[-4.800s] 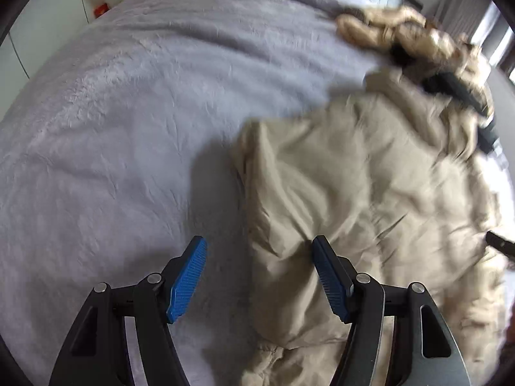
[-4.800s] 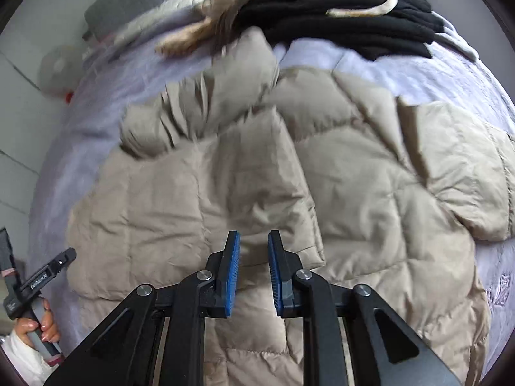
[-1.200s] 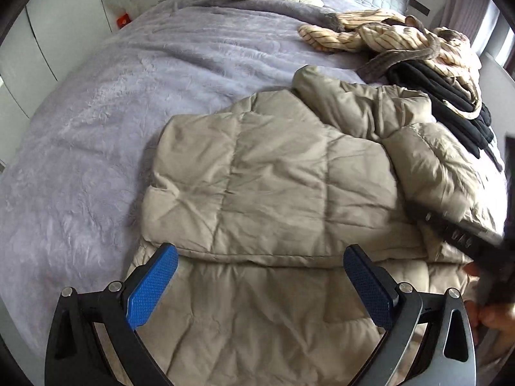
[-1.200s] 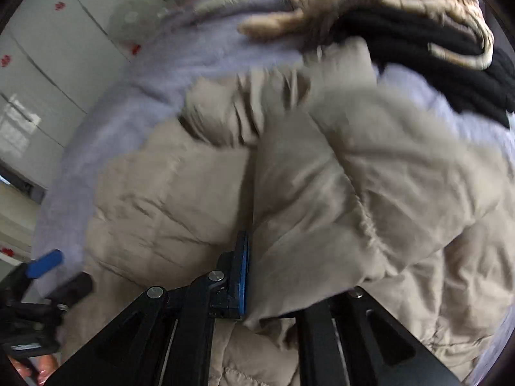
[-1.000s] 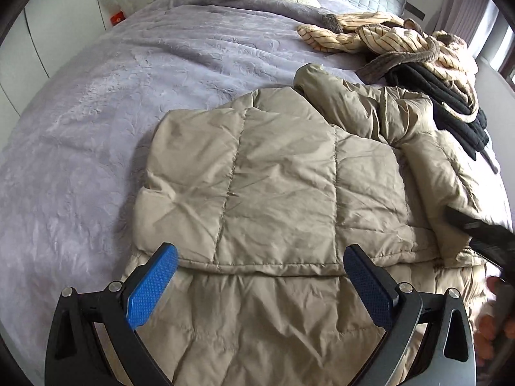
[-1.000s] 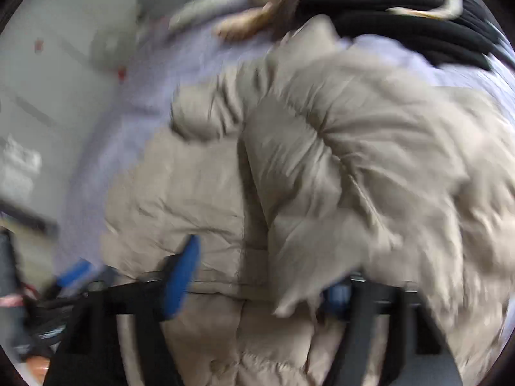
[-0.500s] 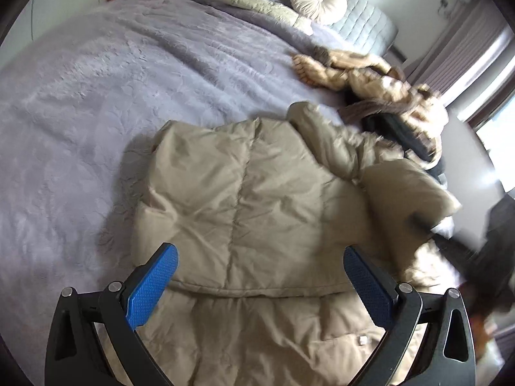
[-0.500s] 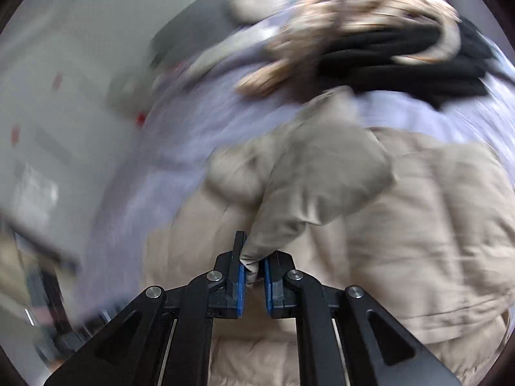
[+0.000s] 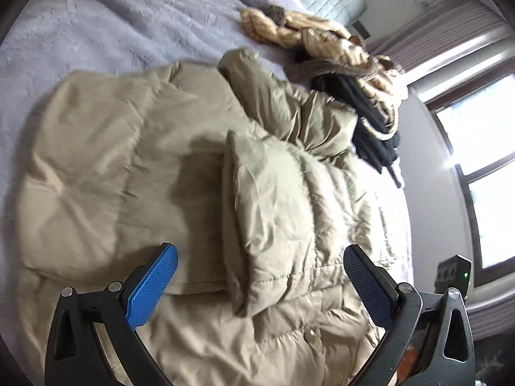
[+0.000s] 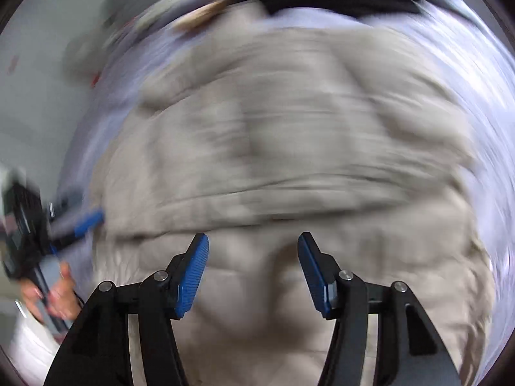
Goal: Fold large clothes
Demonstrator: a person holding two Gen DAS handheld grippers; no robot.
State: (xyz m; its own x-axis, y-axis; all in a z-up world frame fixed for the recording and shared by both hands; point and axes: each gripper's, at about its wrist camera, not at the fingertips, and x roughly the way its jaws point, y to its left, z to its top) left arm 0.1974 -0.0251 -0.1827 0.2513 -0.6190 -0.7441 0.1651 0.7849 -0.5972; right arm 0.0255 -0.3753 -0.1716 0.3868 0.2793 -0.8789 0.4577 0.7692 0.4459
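A bed point(image 9: 106, 29) with a lilac-grey cover fills both views and serves as the work surface. The jacket point(image 9: 135, 167), a beige quilted puffer, lies spread across the near part of the bed, directly below both grippers. The left gripper point(image 9: 260, 284) hangs above the jacket's near hem with its jaws wide apart and nothing between the pads. The right gripper point(image 10: 252, 270) is above the jacket body; its jaws are opening, and no fabric sits between them. That view is motion-blurred, so finer detail cannot be read. One sleeve point(image 9: 273, 193) lies folded inward across the jacket's chest, and the other side is already turned in. Beyond the jacket's collar end, a pile of clothes point(image 9: 338, 51), tan and black, sits on the bed, just beside the hood. Handling assessment: the jacket is probably light, soft and springy; its smooth shell looks slippery, and folds may puff back open. Take hold at stitched edges, such as the hem corners or the cuff, where padding is thin, rather than on the quilted panels.
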